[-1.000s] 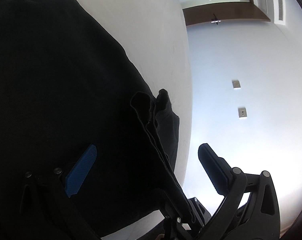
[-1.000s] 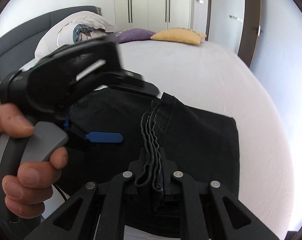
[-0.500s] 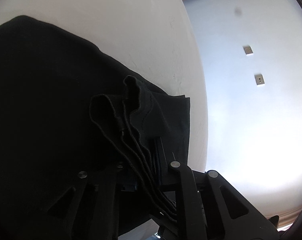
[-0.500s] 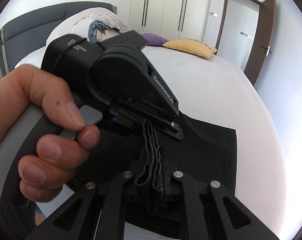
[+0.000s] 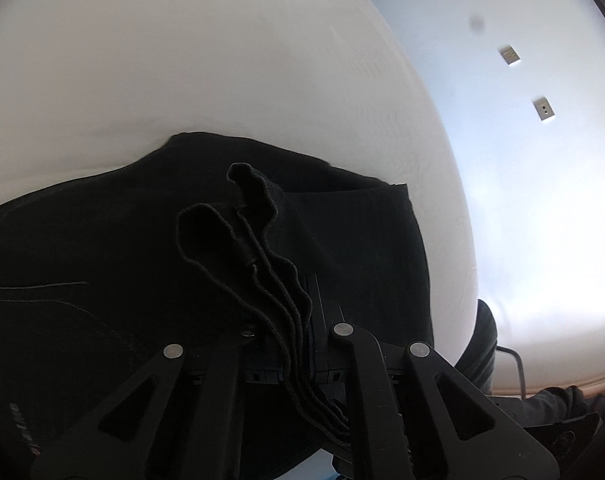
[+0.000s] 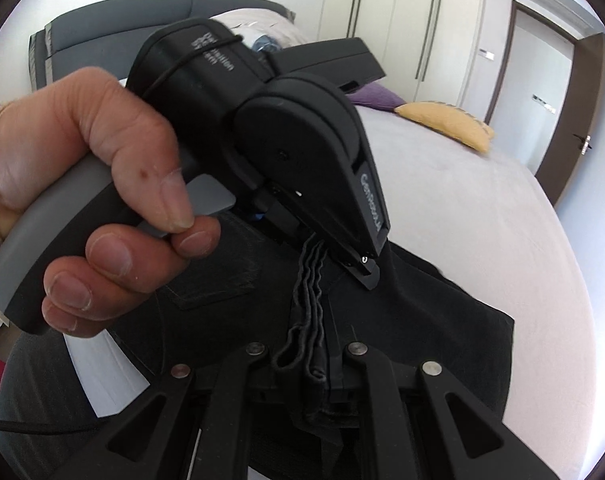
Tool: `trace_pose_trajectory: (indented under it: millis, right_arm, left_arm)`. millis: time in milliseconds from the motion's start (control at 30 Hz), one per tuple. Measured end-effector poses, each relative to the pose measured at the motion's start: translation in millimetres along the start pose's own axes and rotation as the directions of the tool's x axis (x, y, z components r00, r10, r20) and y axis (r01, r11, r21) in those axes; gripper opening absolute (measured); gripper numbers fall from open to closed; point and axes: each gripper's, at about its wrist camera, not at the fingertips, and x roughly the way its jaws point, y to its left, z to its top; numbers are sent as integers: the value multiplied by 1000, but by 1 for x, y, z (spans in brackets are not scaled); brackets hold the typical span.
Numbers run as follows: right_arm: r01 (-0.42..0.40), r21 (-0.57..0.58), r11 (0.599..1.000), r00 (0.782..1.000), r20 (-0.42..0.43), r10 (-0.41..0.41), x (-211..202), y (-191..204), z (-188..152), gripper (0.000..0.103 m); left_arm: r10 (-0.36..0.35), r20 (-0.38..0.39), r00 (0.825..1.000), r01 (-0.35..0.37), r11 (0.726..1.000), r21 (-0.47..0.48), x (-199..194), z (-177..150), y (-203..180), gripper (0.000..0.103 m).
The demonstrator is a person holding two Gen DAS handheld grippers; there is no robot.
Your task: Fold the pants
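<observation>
Black pants (image 5: 122, 260) lie on a white bed (image 5: 182, 60). My left gripper (image 5: 298, 320) has its jaws closing tight on a bunch of stacked hem edges (image 5: 262, 248), pads pressed on the cloth. In the right wrist view my right gripper (image 6: 314, 360) is shut on the same bunched edges of the pants (image 6: 442, 320). Just beyond it, the left gripper (image 6: 342, 256) clamps that bunch, held by a person's hand (image 6: 102, 160). Both grips sit close together and the cloth hangs lifted between them.
The bed's edge (image 5: 454, 240) runs down the right, with a pale wall and two sockets (image 5: 542, 109) beyond. At the far end are a yellow pillow (image 6: 446, 124), a purple pillow (image 6: 374, 96), a grey headboard (image 6: 102, 36), wardrobes (image 6: 402, 20) and a doorway (image 6: 570, 120).
The left gripper went from wide open to shut on the bunched hems, then rose and rolled. In the right wrist view it moved in closer and now fills the left side.
</observation>
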Motion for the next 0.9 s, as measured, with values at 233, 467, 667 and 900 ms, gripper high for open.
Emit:
trace_pose_trajectory:
  millis: [233,467,667,900]
  right_arm:
    - [-36,-37,999,997,-71,34,36,26,2,12]
    - [-122,0,993,978,-170,120,65,31,-5,37]
    - [-386,236,892,905,-87,415,17,-22,-14,56]
    - [-558,506,657,807,147,572,-15,-164,-33,56]
  left_arm:
    - [20,-6,1000,-20,998,-57,12,-18,53,6]
    - [8,1,1000,-8,995,-103,21,-20,92,10]
    - [173,116,978,-156,977,-143,-31,-17,107,59]
    - [226,264,938,-225,974,-34,-62,-37,54,59]
